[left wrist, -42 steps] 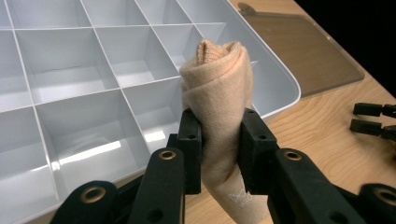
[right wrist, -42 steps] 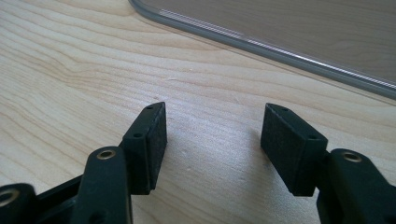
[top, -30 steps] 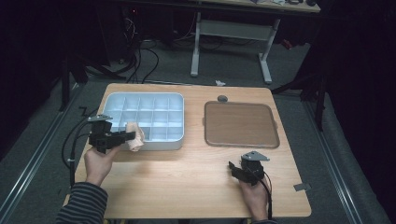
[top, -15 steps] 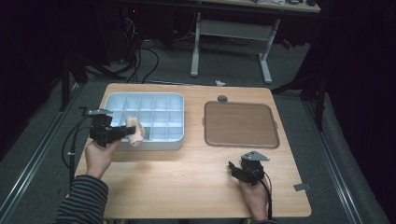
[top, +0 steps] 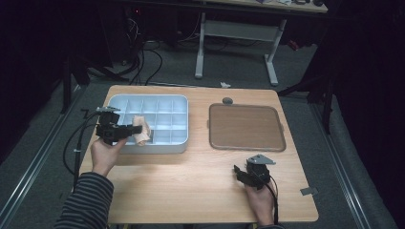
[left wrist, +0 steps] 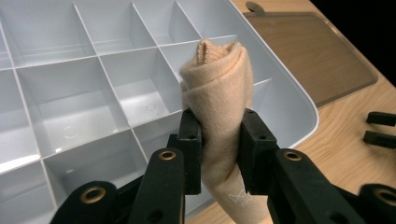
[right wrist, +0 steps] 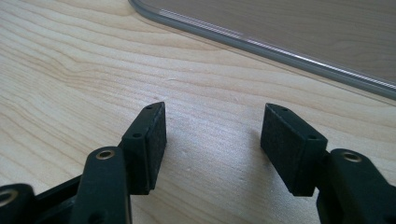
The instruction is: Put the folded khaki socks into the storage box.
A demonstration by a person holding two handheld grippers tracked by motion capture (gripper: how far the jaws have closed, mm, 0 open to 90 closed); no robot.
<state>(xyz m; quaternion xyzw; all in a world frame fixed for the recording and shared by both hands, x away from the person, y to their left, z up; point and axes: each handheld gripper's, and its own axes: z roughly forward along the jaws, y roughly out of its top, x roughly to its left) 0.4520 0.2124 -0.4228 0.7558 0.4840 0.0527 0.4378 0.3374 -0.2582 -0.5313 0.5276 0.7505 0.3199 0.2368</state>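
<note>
Left gripper [left wrist: 218, 154] is clamped on a rolled beige cloth [left wrist: 219, 93], pads pinching it around mid-length, roll standing roughly upright between the jaws. In the high view the cloth [top: 140, 130] sits over the near-middle cells of the white compartment tray [top: 179, 147], at the left of the table [top: 191, 191].

Handling read: light, soft, compressible. It squashes under the pads, so grip looks secure, but the roll could unwind or flop if pinched near an end. Mid-roll, across the wraps, is the right place to hold. No slip or breakage risk.

Right gripper [right wrist: 212, 135] is open with nothing between the jaws, resting low over bare wood near the brown lid [top: 246, 126], well apart from the tray.
</note>
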